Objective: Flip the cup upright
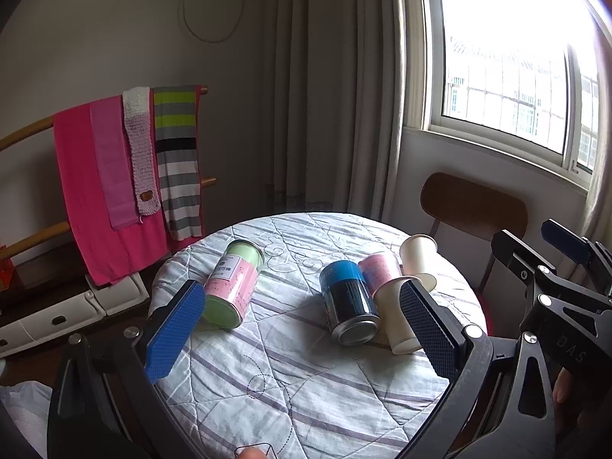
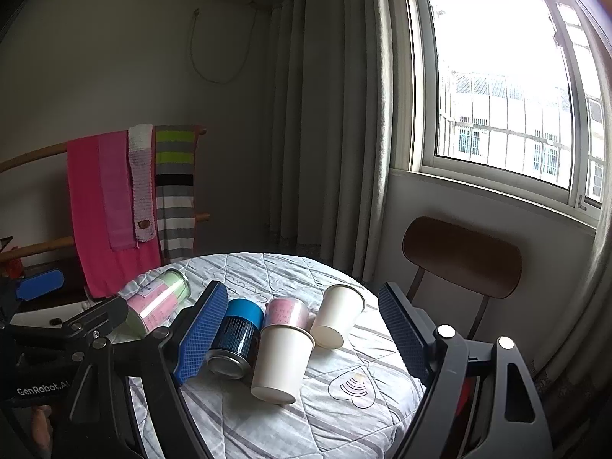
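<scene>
Two white paper cups lie on their sides on the round table. The near cup lies with its base toward me, its mouth against a pink can. The far cup lies behind it to the right. My right gripper is open and empty, its fingers either side of the cups, above the table. My left gripper is open and empty, hovering over the near middle of the table; the right gripper also shows in the left wrist view.
A blue and black can lies left of the near cup. A green and pink canister lies at the left. The quilted tablecloth covers the table. A wooden chair stands behind, a towel rack at the left.
</scene>
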A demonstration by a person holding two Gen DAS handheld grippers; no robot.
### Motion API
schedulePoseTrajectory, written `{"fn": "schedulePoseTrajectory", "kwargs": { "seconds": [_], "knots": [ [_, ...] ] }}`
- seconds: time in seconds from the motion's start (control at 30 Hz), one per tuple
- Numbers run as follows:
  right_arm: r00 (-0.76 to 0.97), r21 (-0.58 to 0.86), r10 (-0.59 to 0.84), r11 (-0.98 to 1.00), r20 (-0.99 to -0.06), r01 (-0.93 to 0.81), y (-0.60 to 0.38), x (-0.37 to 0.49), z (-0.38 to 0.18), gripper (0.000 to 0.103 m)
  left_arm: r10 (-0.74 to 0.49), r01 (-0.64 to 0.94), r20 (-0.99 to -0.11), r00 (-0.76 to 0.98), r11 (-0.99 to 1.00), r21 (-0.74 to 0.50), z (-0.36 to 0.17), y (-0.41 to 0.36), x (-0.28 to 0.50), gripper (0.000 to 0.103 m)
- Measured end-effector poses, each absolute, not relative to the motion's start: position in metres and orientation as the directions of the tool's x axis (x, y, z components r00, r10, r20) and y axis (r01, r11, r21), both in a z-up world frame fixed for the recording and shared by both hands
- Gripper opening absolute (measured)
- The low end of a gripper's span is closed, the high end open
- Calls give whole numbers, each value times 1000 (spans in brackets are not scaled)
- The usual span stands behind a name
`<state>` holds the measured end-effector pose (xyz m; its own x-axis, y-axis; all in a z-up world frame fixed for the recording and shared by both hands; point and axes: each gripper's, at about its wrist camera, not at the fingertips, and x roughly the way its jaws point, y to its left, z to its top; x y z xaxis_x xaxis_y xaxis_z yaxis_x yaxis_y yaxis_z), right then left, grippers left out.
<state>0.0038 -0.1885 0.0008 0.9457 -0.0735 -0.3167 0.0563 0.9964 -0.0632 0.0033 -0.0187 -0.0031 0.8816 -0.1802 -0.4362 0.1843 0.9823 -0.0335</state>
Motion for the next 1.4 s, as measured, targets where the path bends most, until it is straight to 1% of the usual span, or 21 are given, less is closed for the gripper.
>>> {"fn": "schedulePoseTrajectory", "kwargs": {
  "seconds": [0.5,0.6,0.77,0.9,1.0,1.1,1.17,1.3,1.4],
  "knots": [
    [936,-51,-88,996,-340,75,-186,11,-3,83,-197,212,-458,867,977,-18,-11,-16,15,103],
    [930,-52,-86,996,-356,73,-183,15,-5,83,-194,213,-470,861,977,-14,-13,-11,20,103],
    [923,-40,-69,998,-379,58,-179,22,-5,83,-194,227,-516,835,974,1,-13,1,37,103],
    [916,-25,-65,998,-395,60,-179,30,-6,83,-163,213,-546,822,977,28,-14,12,56,103],
    [907,-16,-56,998,-418,55,-179,38,-8,83,-154,212,-582,798,977,32,-18,20,78,103],
    [900,-14,-56,998,-433,55,-178,46,-11,82,-180,233,-627,758,972,2,-24,28,108,103],
    [894,-12,-57,998,-445,57,-178,51,-13,82,-167,223,-666,727,975,-1,-31,32,131,103],
    [883,-3,-49,999,-466,54,-179,61,-17,83,-105,208,-726,680,977,54,-45,32,170,103],
    [878,-11,-54,998,-475,55,-178,68,-19,82,-108,253,-789,604,965,62,-64,30,200,103]
  ]
}}
